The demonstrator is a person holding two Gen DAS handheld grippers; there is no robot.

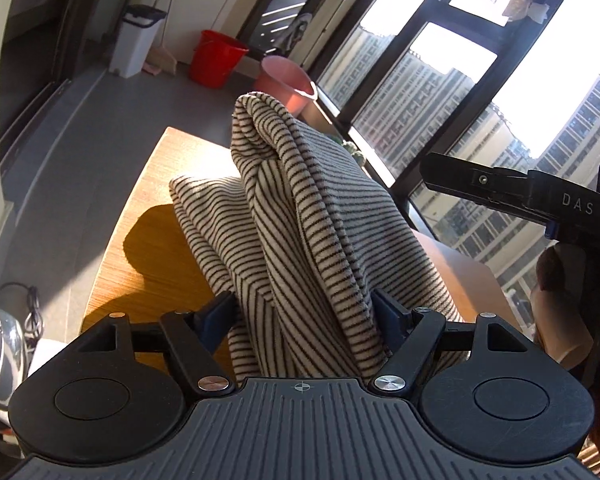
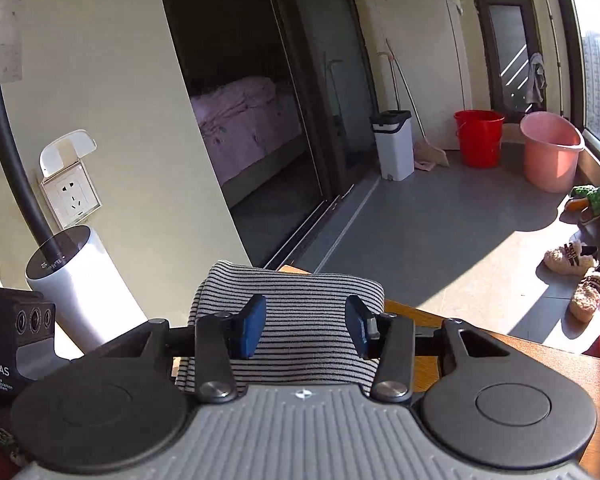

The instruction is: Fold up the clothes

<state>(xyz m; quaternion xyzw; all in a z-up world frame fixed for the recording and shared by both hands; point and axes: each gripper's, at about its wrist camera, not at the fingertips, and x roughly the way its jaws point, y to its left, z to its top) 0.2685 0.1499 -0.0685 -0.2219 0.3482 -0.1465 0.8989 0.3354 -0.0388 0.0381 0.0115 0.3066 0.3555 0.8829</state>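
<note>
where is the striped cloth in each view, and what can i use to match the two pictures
Left wrist view: the striped cloth fills the centre, humped up between the left gripper fingers, over the wooden table.
Right wrist view: the striped cloth lies low in the centre, behind the right gripper, whose pads stand apart.
Shared landmark: the red bucket beside the pink tub.

Ahead of our left claw the striped garment rises in a tall ridge that blocks the way forward. To its left the wooden bench lies bare and sunlit, open for a pass. On the right, our right claw hangs above the bench edge before the window. From the right wrist view, a white cylinder stands by the left wall.
</note>
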